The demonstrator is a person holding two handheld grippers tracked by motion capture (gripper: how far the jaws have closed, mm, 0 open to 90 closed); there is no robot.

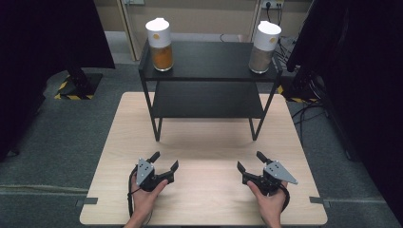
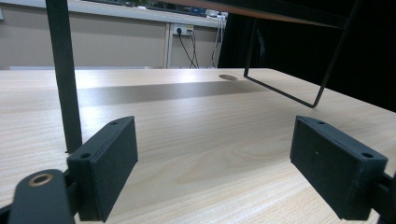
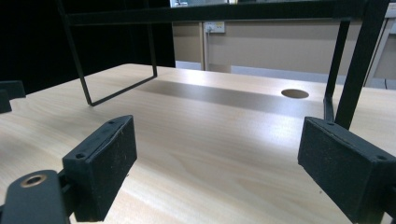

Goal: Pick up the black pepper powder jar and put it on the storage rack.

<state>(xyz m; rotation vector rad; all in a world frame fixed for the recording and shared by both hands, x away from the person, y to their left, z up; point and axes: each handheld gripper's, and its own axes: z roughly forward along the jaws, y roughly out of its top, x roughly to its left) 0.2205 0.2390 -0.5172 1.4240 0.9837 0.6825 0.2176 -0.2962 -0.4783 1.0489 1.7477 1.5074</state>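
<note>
While both hands rest low on the tabletop (image 1: 204,156), the left claw (image 1: 165,160) gapes wide, released, gripping nothing. The right claw (image 1: 250,160) is spread just as wide and bare. Beyond them stands a black shelf rack (image 1: 209,102), carrying an orange-filled jar (image 1: 160,38) at its left end and a brown-filled jar (image 1: 263,41) at its right, well apart from both claws.

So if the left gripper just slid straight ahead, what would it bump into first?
Probably nothing soon. The open left gripper points across bare table, into the gap between the black shelf rack's legs. The near leg stands just left of its path; depth is hard to judge.
</note>
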